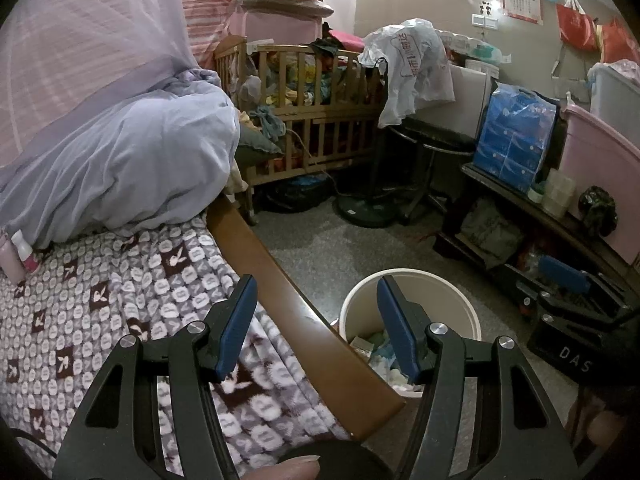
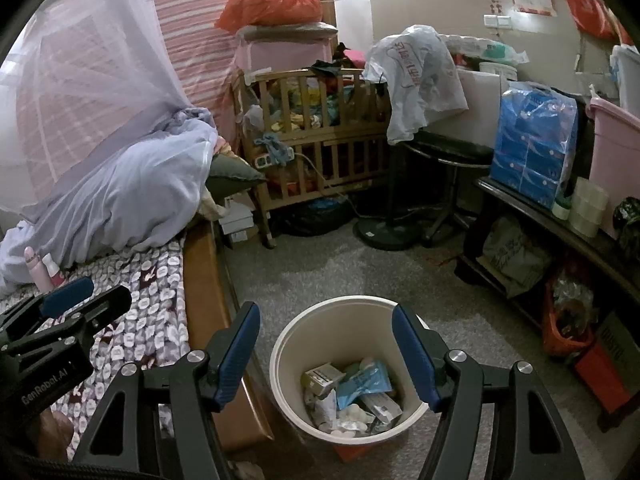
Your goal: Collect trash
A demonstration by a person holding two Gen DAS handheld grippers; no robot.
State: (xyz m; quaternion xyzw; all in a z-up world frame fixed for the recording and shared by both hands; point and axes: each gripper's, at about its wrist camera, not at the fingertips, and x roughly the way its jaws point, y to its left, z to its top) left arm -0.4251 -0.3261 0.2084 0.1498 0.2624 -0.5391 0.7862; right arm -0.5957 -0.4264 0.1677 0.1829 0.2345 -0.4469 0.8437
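Observation:
A cream waste bin [image 2: 285, 344] stands on the grey floor beside the bed's wooden rail. It holds a blue wrapper [image 2: 364, 384], a small carton [image 2: 320, 376] and white wads [image 2: 352, 416]. My right gripper [image 2: 326, 312] hangs above the bin, jaws open, with nothing between its blue pads. My left gripper [image 1: 317, 284] is open and empty over the bed rail [image 1: 280, 280], with the bin [image 1: 356, 300] just to its right. Each gripper shows at the edge of the other's view: the left gripper [image 2: 100, 292] over the blanket, the right gripper [image 1: 560, 288] near the low shelf.
A patterned blanket [image 1: 100, 300] covers the bed, with pink bottles [image 1: 16, 256] and a bunched mosquito net [image 1: 120, 152] on it. A wooden crib [image 2: 320, 136], a fan base [image 2: 384, 232] and a stool stand behind. A low dark shelf [image 2: 532, 208] with clutter lines the right side.

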